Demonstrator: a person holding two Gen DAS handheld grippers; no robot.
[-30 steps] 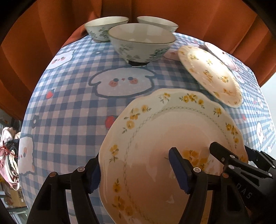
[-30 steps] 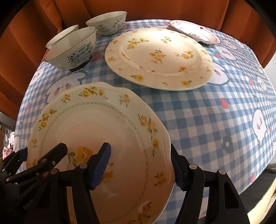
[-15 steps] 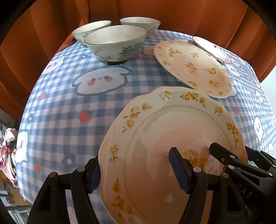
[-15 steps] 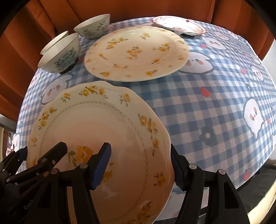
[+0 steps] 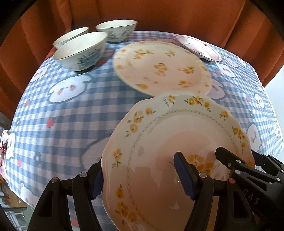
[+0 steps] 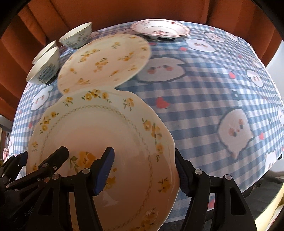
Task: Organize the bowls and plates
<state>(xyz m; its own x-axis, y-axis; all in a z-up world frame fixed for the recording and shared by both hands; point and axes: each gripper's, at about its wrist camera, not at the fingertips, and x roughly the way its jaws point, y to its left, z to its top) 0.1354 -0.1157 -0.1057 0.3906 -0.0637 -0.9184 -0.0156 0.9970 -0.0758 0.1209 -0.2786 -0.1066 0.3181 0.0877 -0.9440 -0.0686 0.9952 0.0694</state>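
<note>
A scalloped plate (image 5: 168, 142) (image 6: 99, 135) with yellow flowers on its rim hangs above the table, held from both sides. My left gripper (image 5: 141, 177) is shut on its left edge, one finger under the rim and one on the inside. My right gripper (image 6: 142, 172) is shut on its right edge in the same way. Beyond it a large flat flowered plate (image 5: 159, 67) (image 6: 104, 60) lies on the cloth; the held plate's far rim overlaps it in both views. Three bowls (image 5: 83, 51) stand at the far left.
A small plate with pink flowers (image 5: 198, 47) (image 6: 159, 30) sits at the far right of the blue checked tablecloth (image 5: 53, 110). An orange curtain (image 5: 159, 14) hangs close behind the table. The cloth's right edge (image 6: 273, 92) drops off toward the floor.
Both grippers have carried the scalloped plate sideways across the table to the right. The bowls have slid left in view, and the large flat plate now lies just beyond the held plate.
</note>
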